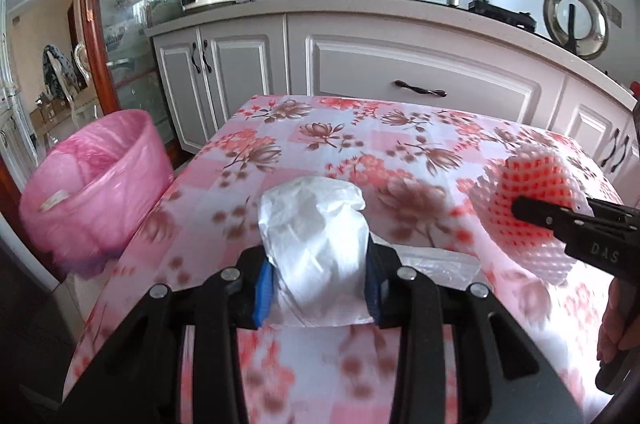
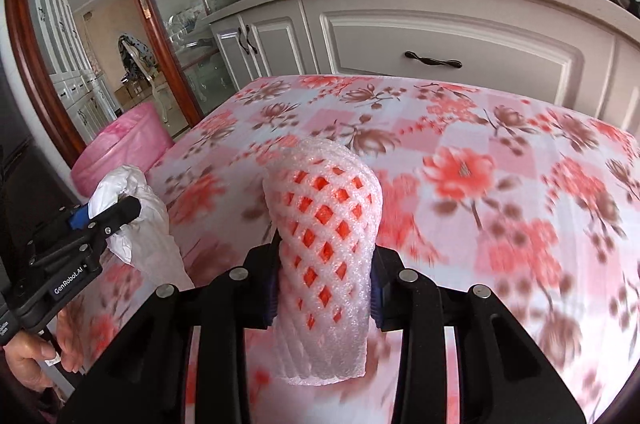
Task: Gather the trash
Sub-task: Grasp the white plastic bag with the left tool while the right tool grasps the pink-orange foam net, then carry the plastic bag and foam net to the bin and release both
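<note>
Both pieces of trash are up off the floral tablecloth (image 1: 360, 144) and pinched firmly, one per hand, which makes sense if the idea is to carry the two together to the bin in a single trip. The left gripper (image 1: 318, 288) is clamped on a crumpled white plastic bag (image 1: 314, 224), its blue pads pressing the bag's sides so the loose top billows out ahead of the fingers. The right gripper (image 2: 324, 288) is squeezed onto a white foam fruit net (image 2: 326, 220), held near its lower half so the open mesh stands upright between the jaws; the red showing through the holes looks to be the cloth behind it, though the blur makes that hard to say for sure. The pink-lined bin (image 1: 96, 184) sits off the table's left edge, lower than the tabletop, so the bag is the nearer of the two loads. A flat bit of clear plastic (image 1: 440, 266) seems to lie on the cloth just beyond the left gripper's right finger, perhaps one more piece to fetch. I'd judge the next need is simply to swing both hands leftward over the bin's mouth before letting go.
</note>
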Motion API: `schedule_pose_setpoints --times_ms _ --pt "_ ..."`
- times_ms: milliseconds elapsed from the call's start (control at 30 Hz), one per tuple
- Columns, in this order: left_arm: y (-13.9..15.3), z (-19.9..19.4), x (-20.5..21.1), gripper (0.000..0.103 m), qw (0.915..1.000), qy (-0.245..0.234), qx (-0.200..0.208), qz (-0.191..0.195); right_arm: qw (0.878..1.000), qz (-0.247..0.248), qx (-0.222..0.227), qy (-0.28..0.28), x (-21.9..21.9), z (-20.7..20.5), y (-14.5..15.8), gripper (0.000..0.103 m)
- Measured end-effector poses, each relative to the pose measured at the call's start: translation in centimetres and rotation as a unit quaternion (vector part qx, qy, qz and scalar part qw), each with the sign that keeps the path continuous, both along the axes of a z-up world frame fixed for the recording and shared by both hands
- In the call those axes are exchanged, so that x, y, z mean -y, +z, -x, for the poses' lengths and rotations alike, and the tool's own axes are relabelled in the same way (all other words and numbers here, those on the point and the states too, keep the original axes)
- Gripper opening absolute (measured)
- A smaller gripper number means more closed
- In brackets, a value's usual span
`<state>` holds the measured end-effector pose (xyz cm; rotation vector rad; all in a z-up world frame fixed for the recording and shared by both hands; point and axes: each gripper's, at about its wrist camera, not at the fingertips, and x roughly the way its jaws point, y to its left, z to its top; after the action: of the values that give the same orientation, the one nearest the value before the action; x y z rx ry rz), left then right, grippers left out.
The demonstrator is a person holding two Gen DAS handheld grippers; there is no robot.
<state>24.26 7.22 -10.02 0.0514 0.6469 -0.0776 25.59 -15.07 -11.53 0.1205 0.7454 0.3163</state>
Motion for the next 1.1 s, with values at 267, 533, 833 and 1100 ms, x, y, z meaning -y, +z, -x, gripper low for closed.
schedule_pose_setpoints --times_ms 267,533,833,1100 --pt "1.0 8.0 0.0 0.035 0.9994 -0.004 0.031 -0.017 1.000 0.012 0.020 0.019 -1.0 6.7 0.6 0.034" --pt "1.1 13.2 -1.2 0.036 0.9988 -0.017 0.041 -0.022 0.997 0.020 0.041 0.055 -4.2 9.6 1.6 0.034" --pt "1.3 15.0 -4.2 0.036 0.9987 0.007 0.049 -0.011 0.993 0.022 0.038 0.108 -9.3 10.3 2.2 0.034" --pt "1.4 14.1 -7.2 0.035 0.9988 0.031 0.036 -0.010 0.989 0.017 0.031 0.145 -13.1 9.0 2.7 0.034"
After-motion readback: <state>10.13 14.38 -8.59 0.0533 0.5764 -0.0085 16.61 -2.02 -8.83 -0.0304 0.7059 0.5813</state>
